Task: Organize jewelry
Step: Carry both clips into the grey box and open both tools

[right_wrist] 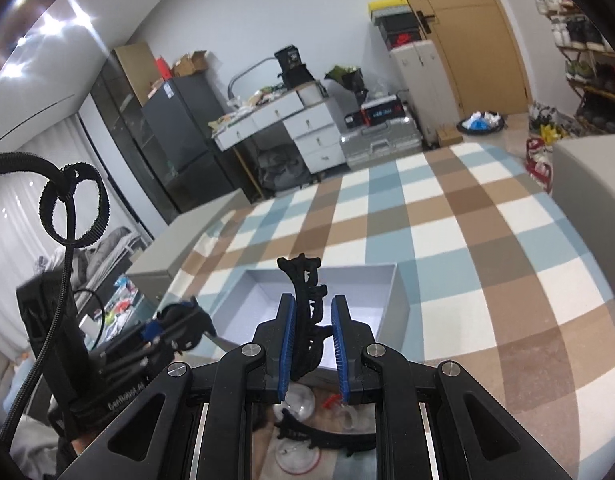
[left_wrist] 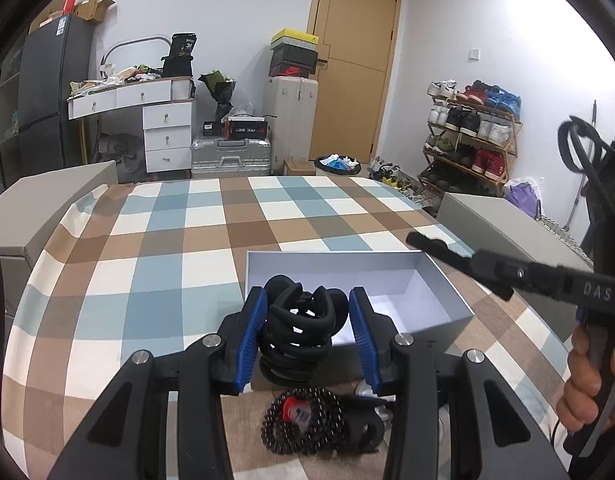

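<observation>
Black plastic claw clip [left_wrist: 297, 328] is sitting light and springy between my left fingers [left_wrist: 251, 336], gripped mid-body; right fingers [right_wrist: 288, 344] are clenching a thin comb-clip [right_wrist: 307, 312], box [left_wrist: 459, 316] at twelve o'clock.

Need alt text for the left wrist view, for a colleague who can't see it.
The left gripper holds a chunky black plastic claw hair clip between its blue pads, above the near end of an open, empty white cardboard box on a checked tablecloth. A dark beaded bracelet lies below; the right gripper reaches in from the right.

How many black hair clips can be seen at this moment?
3. One claw clip between the left gripper's pads, one slim clip in the right gripper, and one lying on the table beside the beads. Others may be hidden under the grippers.
</observation>
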A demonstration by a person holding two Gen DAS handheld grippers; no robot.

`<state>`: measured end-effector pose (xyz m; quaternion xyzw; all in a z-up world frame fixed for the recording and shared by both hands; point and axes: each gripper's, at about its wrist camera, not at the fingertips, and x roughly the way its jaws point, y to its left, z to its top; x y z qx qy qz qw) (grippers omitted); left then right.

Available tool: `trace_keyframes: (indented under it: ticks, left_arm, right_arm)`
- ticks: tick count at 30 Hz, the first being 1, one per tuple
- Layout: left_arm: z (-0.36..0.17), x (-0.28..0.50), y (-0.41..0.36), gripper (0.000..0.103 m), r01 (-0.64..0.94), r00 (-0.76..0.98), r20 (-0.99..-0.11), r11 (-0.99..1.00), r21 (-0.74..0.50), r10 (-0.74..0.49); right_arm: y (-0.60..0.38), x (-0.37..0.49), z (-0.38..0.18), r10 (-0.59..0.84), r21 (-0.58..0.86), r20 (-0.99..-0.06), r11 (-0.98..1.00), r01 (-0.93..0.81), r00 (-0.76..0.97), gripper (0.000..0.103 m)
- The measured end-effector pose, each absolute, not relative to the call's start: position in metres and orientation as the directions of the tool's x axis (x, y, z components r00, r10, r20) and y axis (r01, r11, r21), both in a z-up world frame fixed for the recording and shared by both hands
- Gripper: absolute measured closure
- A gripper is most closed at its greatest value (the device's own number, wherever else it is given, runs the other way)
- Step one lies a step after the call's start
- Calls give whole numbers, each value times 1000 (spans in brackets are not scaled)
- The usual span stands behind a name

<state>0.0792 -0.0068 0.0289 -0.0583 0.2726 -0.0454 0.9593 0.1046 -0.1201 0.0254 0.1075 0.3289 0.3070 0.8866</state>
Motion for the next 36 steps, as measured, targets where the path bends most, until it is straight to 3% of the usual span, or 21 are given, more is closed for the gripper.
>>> trace_keyframes:
  ticks: [11,13,27,36]
  left_arm:
    - [17,106,-8,67,8,823,-562,992,-125,-78]
    - [13,108,-11,77,7,807,-586,994,-110,-71]
    - [9,102,-23,77,43,779,-624,997,-56,-69]
    - [10,109,-16,77,31,780,-618,992,-119,-98]
  right_arm:
    - [-116,117,8,626,414,-567,778,-472,535,86]
    - [-116,119,5,629,423,-573,776,-468,525,86]
    - [-114,124,-4,636,442,-586,770,-460,502,86]
    - [-104,122,-4,651,438,-587,755,-487,481,86]
